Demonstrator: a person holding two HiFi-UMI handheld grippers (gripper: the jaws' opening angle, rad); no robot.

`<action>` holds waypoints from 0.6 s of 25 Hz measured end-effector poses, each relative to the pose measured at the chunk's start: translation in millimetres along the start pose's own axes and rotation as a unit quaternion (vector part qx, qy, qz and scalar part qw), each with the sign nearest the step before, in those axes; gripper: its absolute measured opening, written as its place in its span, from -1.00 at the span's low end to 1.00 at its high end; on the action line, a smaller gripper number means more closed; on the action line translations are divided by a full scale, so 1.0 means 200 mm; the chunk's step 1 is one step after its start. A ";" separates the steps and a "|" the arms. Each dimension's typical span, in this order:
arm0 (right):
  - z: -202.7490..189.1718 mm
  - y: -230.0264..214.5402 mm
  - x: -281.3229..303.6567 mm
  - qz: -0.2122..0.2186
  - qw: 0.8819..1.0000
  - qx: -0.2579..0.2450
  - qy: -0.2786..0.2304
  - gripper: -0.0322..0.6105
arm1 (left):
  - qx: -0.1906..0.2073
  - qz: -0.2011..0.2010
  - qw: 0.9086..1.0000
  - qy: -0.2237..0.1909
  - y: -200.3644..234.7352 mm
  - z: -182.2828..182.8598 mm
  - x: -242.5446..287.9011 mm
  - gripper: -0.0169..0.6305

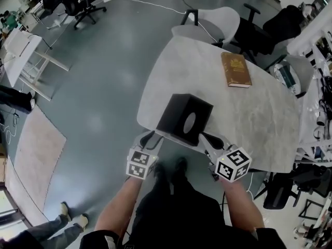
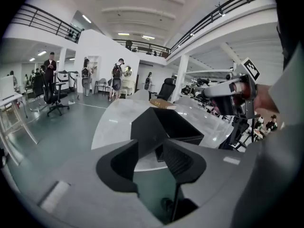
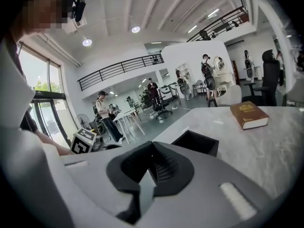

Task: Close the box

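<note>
Black box (image 1: pixel 184 119) at table (image 1: pixel 259 123) near edge, apparently open. L gripper (image 2: pixel 152 152) jaws apart, empty; R gripper (image 3: pixel 151 167) jaws together, empty. Recommend: press lid down evenly w/ 1 gripper, brace box.

Right tongs (image 3: pixel 151 151) pressed together, empty; black box (image 3: pixel 197 143) and brown book (image 3: pixel 249 114) beyond

1. Brown book (image 1: pixel 236 69): gilt lettering on the cover, too small to read.
2. Marker cubes (image 1: pixel 140 164): black-and-white square patterns only, no letters or numbers.
3. Nothing else legible from here.
</note>
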State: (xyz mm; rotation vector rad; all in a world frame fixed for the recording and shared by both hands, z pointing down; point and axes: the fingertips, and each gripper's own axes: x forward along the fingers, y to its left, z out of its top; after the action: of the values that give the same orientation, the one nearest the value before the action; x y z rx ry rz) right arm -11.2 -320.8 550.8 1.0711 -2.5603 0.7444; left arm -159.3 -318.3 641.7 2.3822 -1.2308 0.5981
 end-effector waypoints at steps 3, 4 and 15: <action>-0.09 -0.07 0.03 -0.016 1.000 0.014 0.020 -0.89 | 0.010 -0.005 1.000 0.023 -0.01 -0.09 0.10 -0.40; -0.12 -0.09 0.04 -0.022 0.999 0.020 0.026 -0.89 | 0.018 -0.004 0.999 0.031 0.00 -0.11 0.13 -0.39; -0.29 -0.18 0.18 -0.073 0.994 0.014 0.078 -0.55 | 0.049 0.029 0.995 0.078 0.13 -0.26 0.31 -0.38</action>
State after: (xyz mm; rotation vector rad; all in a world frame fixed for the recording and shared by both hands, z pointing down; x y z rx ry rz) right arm -6.6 -331.2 626.5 1.1454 -2.3208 0.7947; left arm -158.2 -346.4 721.2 2.3346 -1.2319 0.8638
